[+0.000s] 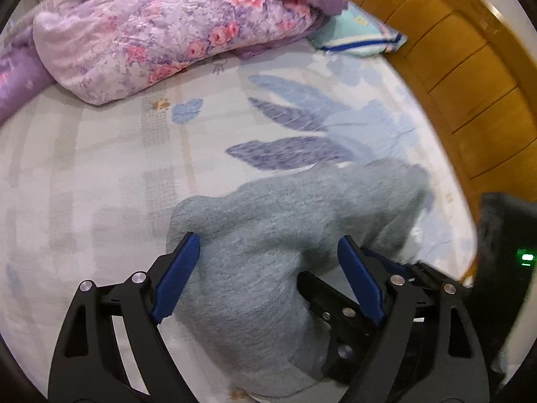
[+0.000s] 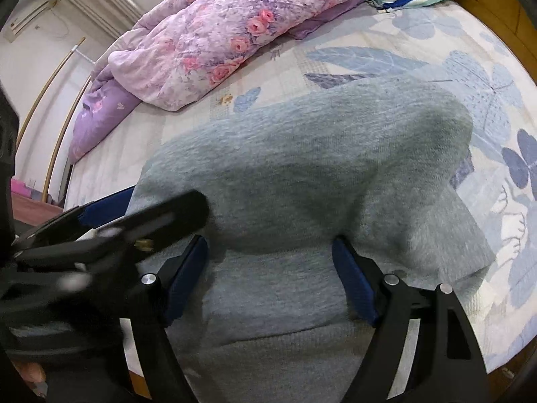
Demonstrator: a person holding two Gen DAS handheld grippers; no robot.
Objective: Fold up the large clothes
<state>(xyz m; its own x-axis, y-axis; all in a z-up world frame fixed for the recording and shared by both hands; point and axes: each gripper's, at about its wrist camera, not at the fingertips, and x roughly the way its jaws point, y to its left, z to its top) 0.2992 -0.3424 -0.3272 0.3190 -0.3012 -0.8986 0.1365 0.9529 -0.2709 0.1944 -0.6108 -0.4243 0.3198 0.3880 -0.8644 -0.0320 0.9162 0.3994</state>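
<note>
The grey sweater [image 2: 302, 168] lies bunched on the bed [image 1: 84, 168]. The left gripper [image 1: 268, 262] and right gripper [image 2: 270, 258] both stand spread wide over it, gripping nothing

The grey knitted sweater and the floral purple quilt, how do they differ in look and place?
The grey knitted sweater is plain; the floral purple quilt bears pink roses. The sweater lies near, between the open fingers of both the left gripper and the right gripper; the quilt is bunched far off. Both rest on the leaf-printed bedsheet.
</note>
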